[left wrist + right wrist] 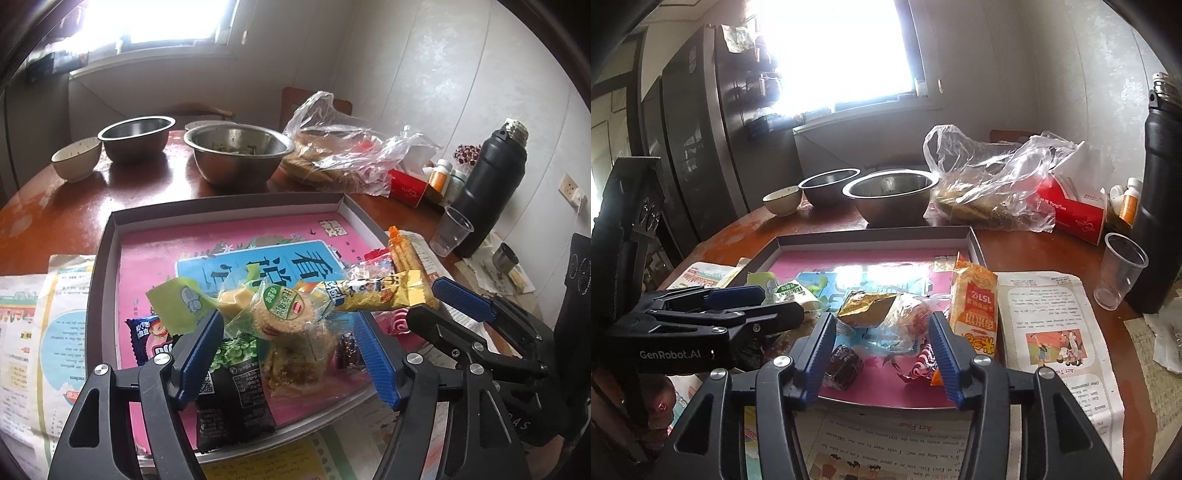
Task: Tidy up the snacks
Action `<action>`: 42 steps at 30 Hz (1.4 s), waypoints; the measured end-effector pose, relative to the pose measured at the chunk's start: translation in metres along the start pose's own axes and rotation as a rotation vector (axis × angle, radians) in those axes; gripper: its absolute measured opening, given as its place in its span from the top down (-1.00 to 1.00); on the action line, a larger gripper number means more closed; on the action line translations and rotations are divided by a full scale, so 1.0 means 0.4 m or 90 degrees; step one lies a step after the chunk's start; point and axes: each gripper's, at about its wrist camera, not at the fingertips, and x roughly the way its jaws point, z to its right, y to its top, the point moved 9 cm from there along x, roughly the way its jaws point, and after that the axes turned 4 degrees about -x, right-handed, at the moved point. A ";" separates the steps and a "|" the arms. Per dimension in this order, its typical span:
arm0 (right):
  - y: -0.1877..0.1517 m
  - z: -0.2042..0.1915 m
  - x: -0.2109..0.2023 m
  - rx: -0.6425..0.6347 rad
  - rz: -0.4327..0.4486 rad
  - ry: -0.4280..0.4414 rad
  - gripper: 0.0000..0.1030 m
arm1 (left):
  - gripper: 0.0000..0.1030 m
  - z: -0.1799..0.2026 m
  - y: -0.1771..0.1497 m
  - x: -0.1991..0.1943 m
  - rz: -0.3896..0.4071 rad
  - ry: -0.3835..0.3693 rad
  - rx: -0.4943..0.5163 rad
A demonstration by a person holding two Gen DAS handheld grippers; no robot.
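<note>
Wooden table (140, 192): yellow snack stick (373, 293) lies crosswise in tray (110, 258).

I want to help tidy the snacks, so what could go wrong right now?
1. The snacks lie heaped near the tray's front edge; a nudge from the left tongs could push some off.
2. The orange packet leans over the tray's right side and may tip onto the newspaper.
3. The empty plastic cup stands close by the right tongs; a wide swing might knock it over.
</note>
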 end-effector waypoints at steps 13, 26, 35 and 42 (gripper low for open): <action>0.012 0.014 -0.050 0.014 0.024 -0.018 -0.22 | -0.46 0.014 -0.004 -0.059 0.023 0.012 0.000; 0.017 0.010 -0.136 0.011 0.062 -0.040 -0.52 | -0.49 0.023 -0.021 -0.158 0.054 0.016 -0.009; 0.011 -0.004 -0.195 0.002 0.087 -0.052 -0.74 | -0.49 0.033 -0.065 -0.199 0.050 0.032 -0.009; -0.012 -0.028 -0.228 -0.003 0.092 -0.055 -0.76 | -0.49 0.045 -0.114 -0.222 0.040 0.045 -0.001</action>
